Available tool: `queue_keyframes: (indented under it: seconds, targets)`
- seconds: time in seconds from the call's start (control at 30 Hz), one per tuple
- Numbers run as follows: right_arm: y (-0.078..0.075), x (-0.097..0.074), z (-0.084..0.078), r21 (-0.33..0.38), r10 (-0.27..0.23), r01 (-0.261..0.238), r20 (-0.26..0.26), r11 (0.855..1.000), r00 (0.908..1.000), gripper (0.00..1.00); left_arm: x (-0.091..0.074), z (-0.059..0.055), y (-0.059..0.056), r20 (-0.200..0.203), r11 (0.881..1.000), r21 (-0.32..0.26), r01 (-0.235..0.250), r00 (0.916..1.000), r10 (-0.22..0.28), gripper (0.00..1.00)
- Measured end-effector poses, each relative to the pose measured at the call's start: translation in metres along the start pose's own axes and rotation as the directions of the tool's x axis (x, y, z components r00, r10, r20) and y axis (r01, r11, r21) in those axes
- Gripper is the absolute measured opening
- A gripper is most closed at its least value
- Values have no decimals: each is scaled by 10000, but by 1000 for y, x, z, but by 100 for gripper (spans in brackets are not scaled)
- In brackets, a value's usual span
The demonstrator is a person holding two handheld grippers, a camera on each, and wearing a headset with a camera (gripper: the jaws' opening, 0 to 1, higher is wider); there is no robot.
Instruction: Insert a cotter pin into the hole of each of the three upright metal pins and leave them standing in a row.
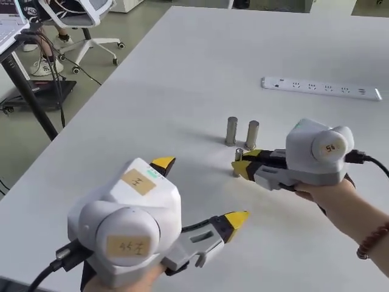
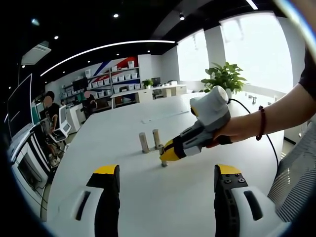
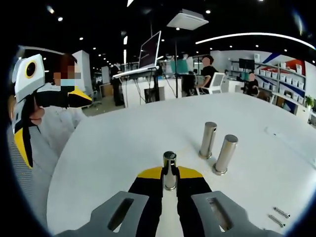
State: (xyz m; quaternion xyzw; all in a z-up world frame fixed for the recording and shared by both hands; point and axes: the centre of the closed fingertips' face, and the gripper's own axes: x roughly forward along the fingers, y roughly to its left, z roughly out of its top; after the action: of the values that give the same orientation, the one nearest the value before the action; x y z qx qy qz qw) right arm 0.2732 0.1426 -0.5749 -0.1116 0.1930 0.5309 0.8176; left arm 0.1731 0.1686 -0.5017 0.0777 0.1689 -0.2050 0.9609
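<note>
Head view: the left hand-held gripper (image 1: pixel 199 190) hung over the tabletop (image 1: pixel 182 91), jaws wide apart and holding nothing. The right hand-held gripper (image 1: pixel 242 164) was clamped on 1 upright metal pin (image 1: pixel 238 156), just beside 2 free pins (image 1: pixel 231 131) that stood close together.

Left gripper view: its own jaws gaped wide, pointing toward the held pin.

Right gripper view: 2 cotter pins (image 3: pixel 281 212) lay on the tabletop, apart from the pins.

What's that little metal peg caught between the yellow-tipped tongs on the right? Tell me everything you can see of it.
The peg is a short, shiny, steel-looking cylinder with a flat top. It stands upright on the white table, its lower part clamped between the yellow tips of the right gripper. Any hole in it is too small to make out. Two other pegs stand just beyond, not touching it.
</note>
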Motion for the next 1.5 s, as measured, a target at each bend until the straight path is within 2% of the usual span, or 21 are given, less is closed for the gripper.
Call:
queue_keyframes:
  seconds: [0.33,0.77,0.87,1.1,1.33,1.5]
  targets:
    - [0,-4,-2,-157,208,-208,36,9997,9998,4,1,0,0,-27,10000,9,8,10000,-7,77]
    - [0,-3,-1,187,233,-233,-1,9996,9997,5,1,-2,-1,-103,10000,31,46,9999,-45,77]
    - [0,-3,0,242,153,-153,-8,9996,9999,10,0,-3,-1,-134,10000,48,56,9999,-55,77]
    - [5,-5,-2,215,148,-147,-41,9997,9999,14,-1,-4,-1,-165,10000,62,65,9998,-64,77]
    - [5,-15,-2,345,36,-36,22,9994,10000,19,-2,-3,-1,-146,9999,91,76,9999,-75,77]
    - [-2,-31,-4,431,-242,244,-50,9988,9997,21,-3,-3,0,-123,9999,127,39,9999,-38,77]
